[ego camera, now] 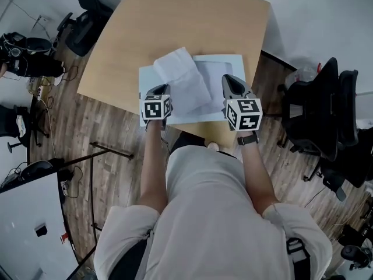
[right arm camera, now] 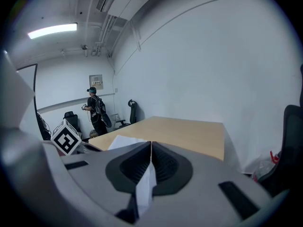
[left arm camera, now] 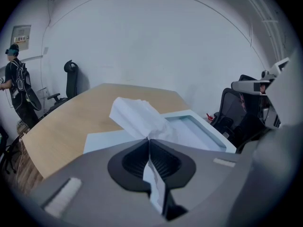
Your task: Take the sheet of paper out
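Observation:
A crumpled white sheet of paper [ego camera: 179, 74] rises out of a flat white folder [ego camera: 227, 67] that lies at the near edge of the wooden table [ego camera: 175, 16]. My left gripper [ego camera: 164, 90] is shut on the sheet's near left end; in the left gripper view the sheet [left arm camera: 137, 116] bunches up from the left gripper [left arm camera: 148, 140], with the folder [left arm camera: 201, 131] behind it. My right gripper [ego camera: 227, 79] is at the folder's near right corner. In the right gripper view the right gripper [right arm camera: 151, 144] pinches a white paper-thin edge [right arm camera: 144, 188]; whether this is folder or sheet I cannot tell.
Black office chairs [ego camera: 326, 115] stand right of the table, another chair [ego camera: 81, 22] at its far left. A white cabinet [ego camera: 29, 226] is at the lower left. A person [right arm camera: 97, 110] stands far off by the wall. The table's far half [right arm camera: 189, 129] is bare wood.

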Demonstrator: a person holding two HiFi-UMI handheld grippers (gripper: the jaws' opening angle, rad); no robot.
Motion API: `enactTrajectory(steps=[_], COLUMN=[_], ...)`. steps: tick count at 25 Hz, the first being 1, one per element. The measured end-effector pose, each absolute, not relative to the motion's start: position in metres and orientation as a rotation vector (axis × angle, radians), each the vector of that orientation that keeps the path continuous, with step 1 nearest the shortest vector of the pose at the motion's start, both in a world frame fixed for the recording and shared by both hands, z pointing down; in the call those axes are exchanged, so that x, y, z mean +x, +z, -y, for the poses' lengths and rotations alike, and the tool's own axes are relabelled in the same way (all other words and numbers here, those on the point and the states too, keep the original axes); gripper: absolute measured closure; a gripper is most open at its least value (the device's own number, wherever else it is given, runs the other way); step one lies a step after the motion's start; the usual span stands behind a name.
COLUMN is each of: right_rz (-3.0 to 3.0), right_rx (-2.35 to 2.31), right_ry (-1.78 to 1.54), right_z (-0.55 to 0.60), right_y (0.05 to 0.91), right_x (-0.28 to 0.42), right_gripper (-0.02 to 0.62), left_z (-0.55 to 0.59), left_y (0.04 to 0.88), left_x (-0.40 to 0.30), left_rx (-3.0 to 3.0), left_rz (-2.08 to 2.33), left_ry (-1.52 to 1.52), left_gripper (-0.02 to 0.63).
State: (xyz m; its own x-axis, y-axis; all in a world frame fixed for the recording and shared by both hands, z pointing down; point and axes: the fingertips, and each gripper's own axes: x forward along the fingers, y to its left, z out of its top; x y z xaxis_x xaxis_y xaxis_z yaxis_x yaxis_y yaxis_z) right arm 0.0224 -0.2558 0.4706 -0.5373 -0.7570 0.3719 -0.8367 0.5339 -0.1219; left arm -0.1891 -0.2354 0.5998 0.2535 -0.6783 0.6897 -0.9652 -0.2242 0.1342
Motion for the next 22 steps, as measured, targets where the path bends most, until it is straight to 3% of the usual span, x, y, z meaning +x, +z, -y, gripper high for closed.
enactTrajectory(steps=[22], right_rz=[2.593], right_rx=[1.469], right_ry=[0.214], right_z=[0.241], right_y=[0.38], right_x=[0.053], right_gripper=[0.582], left_z=[0.248], left_y=[0.419], left_x=[-0.113], left_rx=[2.277], left_rz=[1.741], left_ry=[0.18], left_gripper=[0.592])
